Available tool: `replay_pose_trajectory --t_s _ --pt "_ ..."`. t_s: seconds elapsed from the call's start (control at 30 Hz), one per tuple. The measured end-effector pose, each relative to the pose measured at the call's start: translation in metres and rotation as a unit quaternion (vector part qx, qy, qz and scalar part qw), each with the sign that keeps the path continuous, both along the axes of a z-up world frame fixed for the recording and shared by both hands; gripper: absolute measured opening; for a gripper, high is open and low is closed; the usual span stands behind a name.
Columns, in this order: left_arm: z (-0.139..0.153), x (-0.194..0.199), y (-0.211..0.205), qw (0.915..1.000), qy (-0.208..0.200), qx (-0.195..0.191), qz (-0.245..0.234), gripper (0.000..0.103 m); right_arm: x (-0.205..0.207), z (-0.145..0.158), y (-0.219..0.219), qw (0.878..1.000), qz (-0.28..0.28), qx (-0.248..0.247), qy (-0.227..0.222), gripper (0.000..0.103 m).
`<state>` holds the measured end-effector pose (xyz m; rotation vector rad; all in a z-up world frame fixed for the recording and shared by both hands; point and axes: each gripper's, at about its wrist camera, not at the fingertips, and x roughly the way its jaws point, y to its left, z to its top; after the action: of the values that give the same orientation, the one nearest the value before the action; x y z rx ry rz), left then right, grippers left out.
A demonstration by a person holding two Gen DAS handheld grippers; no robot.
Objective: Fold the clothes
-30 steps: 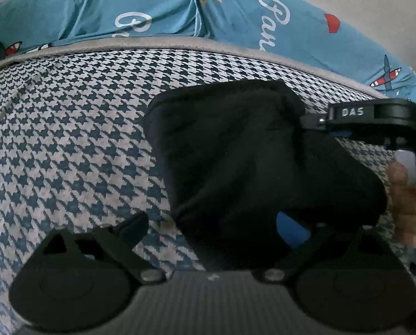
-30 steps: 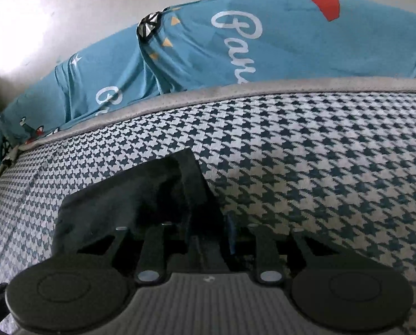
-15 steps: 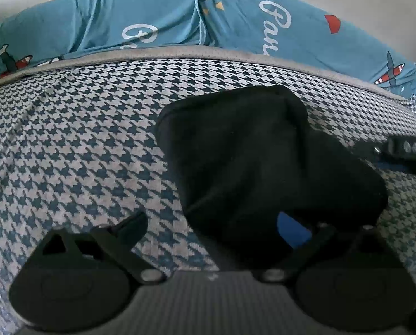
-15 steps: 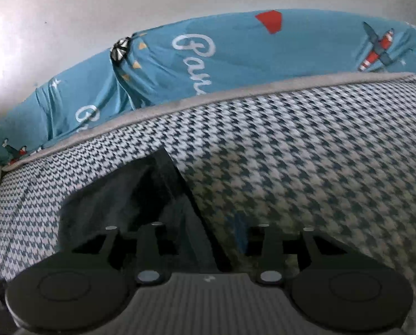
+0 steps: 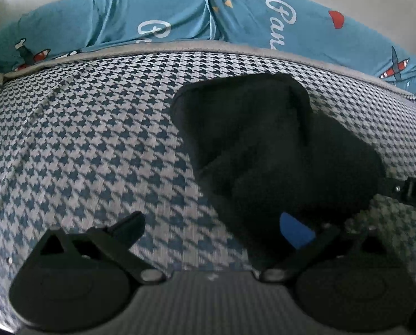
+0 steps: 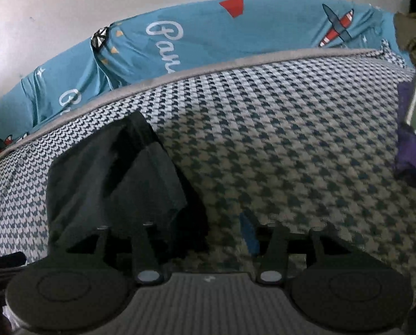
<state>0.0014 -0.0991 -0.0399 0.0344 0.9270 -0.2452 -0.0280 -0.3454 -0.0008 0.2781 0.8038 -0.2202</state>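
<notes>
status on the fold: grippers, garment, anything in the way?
Left gripper open, right gripper opening, nothing between pads. Black garment folded on houndstooth cover. Nothing blocking.

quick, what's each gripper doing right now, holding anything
left gripper: open, its right finger against the black garment, no grip.
right gripper: jaws opening, nothing between them.

A home, most likely a bedroom. The surface under the tongs is a soft houndstooth-patterned bed cover [image 5: 96, 139] with a grey piped edge. Beyond the tongs lies teal bedding [image 6: 208, 39] printed with cartoon aeroplanes and looping script, against a plain pale wall [image 6: 54, 5]. Loose purple and olive clothing [image 6: 411, 150] lies off to the right of the right tongs.
</notes>
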Motion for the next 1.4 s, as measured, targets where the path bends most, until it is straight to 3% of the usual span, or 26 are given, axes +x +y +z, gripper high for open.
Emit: replay_pose_trajectory --t_s 0.33,1.4 --pt "0.005 -0.027 0.004 0.9997 0.015 0.005 0.017 0.103 -0.012 -0.009 -0.002 1.000 -0.013 0.001 0.019 0.057" --pt "0.035 -0.081 -0.021 0.9970 -0.016 0.074 0.014 0.103 -0.031 -0.014 -0.012 0.999 -0.022 0.008 0.028 0.070"
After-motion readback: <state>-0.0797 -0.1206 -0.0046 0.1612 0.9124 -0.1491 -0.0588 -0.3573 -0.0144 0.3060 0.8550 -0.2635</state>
